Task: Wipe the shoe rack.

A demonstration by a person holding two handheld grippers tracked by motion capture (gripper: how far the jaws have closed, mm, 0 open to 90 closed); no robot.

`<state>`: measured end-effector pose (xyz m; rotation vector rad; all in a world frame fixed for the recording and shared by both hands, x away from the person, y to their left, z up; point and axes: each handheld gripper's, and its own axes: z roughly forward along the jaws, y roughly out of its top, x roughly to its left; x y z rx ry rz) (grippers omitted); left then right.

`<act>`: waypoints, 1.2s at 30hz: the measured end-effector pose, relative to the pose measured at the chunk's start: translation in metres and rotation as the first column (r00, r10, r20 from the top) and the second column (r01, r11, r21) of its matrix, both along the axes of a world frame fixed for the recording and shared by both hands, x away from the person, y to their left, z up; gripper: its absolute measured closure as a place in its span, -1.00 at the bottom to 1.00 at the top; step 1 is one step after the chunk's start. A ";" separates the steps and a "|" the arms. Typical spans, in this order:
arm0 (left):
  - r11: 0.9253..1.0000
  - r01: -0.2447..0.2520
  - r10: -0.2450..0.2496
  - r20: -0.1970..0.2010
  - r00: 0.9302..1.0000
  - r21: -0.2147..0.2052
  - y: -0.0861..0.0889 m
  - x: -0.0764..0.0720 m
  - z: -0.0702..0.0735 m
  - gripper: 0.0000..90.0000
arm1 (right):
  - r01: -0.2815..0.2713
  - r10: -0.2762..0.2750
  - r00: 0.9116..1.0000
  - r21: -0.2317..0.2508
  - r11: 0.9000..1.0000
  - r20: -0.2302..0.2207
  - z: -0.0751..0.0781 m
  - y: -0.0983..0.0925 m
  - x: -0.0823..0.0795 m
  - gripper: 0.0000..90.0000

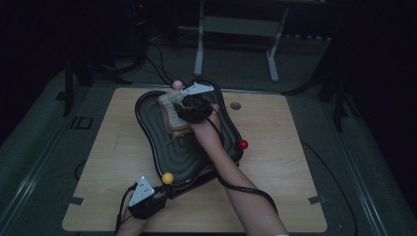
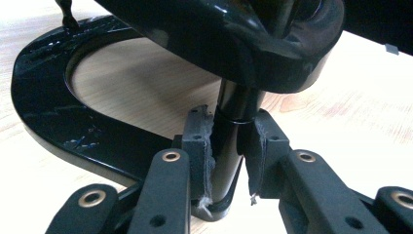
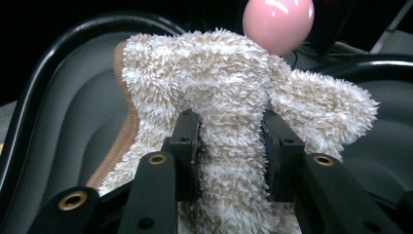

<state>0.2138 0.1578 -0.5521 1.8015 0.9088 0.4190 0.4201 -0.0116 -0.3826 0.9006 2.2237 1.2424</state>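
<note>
The right tongs [image 3: 233,141] are clamped on a fluffy cream cloth [image 3: 229,92], held over the far end of the black wavy tray [image 1: 162,157], just below a pink ball [image 3: 278,22] at the tray's far rim. The left tongs [image 2: 233,146] grip the black post [image 2: 234,126] under the tray's near edge, close to the surface's [image 1: 280,162] near-left corner.

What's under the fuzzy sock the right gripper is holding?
The fuzzy sock, clamped in the right gripper, hangs over the black tray's grey ribbed floor. Its lower folds cover the floor directly beneath, so anything there can't be seen.
</note>
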 end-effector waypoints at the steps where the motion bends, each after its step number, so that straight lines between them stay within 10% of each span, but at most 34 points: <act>1: 1.000 -0.001 0.001 -0.001 1.000 -0.003 0.000 0.000 0.000 0.61 | 0.002 -0.002 1.000 -0.007 1.000 0.003 -0.001 -0.001 -0.002 0.41; 36: 1.000 -0.002 0.002 -0.007 1.000 -0.017 0.001 0.000 -0.001 0.60 | -0.036 0.036 0.999 0.002 0.999 0.011 -0.044 -0.040 -0.065 0.41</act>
